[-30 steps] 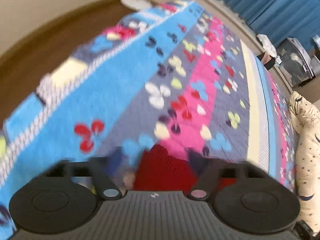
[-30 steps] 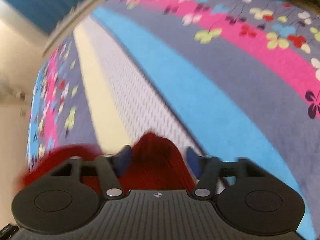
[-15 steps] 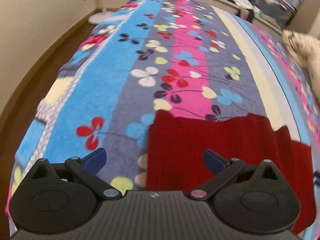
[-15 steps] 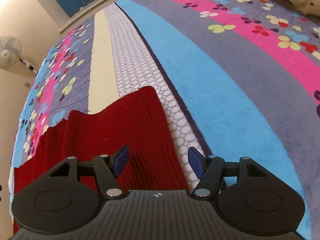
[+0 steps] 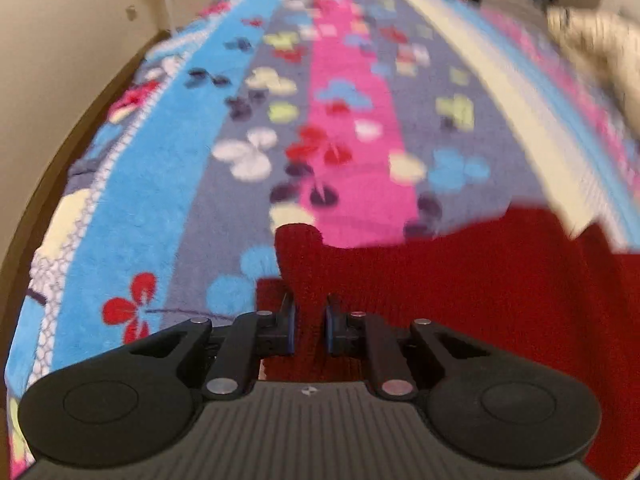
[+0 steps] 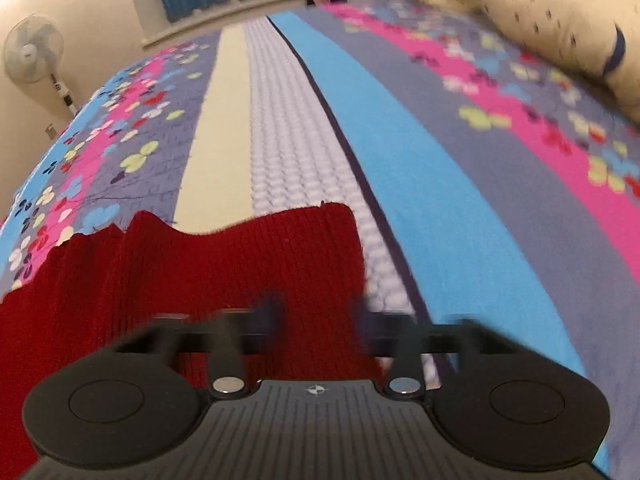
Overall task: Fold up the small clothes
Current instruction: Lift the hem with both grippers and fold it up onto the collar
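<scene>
A dark red knitted garment (image 5: 460,280) lies spread on the striped flowered bed cover (image 5: 248,128). My left gripper (image 5: 309,326) is shut on the garment's left corner, which stands up between the blue pads. In the right wrist view the garment (image 6: 224,264) lies under my right gripper (image 6: 316,316). Its fingers are blurred, set around the garment's right edge with a narrow gap between them; whether they grip the cloth cannot be told.
The bed cover (image 6: 400,168) reaches far ahead. A cream patterned pillow (image 6: 560,20) lies at the right. A standing fan (image 6: 34,52) is by the wall at the left. The bed's left edge drops to a brown floor (image 5: 80,120).
Both grippers were shut on the garment a second ago, then opened over it as it lay spread. Now the left has shut on the left corner and the right fingers have moved closer together.
</scene>
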`<state>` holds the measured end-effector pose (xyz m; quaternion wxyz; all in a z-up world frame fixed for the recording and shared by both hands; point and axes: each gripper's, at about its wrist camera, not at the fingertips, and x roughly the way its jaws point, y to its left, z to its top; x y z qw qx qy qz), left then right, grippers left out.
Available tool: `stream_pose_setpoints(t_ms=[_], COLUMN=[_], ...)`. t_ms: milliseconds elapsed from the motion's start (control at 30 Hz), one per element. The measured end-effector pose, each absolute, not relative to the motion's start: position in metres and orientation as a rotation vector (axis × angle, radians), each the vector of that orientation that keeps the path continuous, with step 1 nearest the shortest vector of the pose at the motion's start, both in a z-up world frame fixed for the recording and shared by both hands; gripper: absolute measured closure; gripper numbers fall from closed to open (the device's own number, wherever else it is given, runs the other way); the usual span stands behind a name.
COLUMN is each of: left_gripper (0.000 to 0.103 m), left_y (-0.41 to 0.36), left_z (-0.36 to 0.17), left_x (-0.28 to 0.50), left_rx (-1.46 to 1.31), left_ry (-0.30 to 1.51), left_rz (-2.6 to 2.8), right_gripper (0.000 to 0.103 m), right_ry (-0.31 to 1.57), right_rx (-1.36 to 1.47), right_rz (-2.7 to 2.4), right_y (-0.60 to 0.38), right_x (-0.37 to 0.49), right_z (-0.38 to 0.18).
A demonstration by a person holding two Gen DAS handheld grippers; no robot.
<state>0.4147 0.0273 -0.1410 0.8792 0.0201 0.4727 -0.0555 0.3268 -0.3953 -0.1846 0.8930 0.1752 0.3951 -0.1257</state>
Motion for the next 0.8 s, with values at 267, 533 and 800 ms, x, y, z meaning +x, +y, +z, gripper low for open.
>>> stream_pose_setpoints(t_ms=[267,533,800], left_gripper=[0.088,0.016,0.000], left_y=[0.076,0.081,0.064], left_z=[-0.168,-0.150,-0.115], left_x=[0.425,0.396,0.258], left_rx=[-0.102,-0.022,-0.024], left_ry=[1.041,0.977,1.029], left_rz=[-0.055,0.025,0.051], right_gripper=[0.085,0.036,0.020], right_ry=[0.854,0.817,0.829], right_rx=[0.501,0.536,0.347], right_rz=[-0.317,-0.395,-0.295], right_y=[-0.429,-0.436,-0.355], right_x=[0.326,0.301,0.182], right_z=[-0.207,-0.187,-0.125])
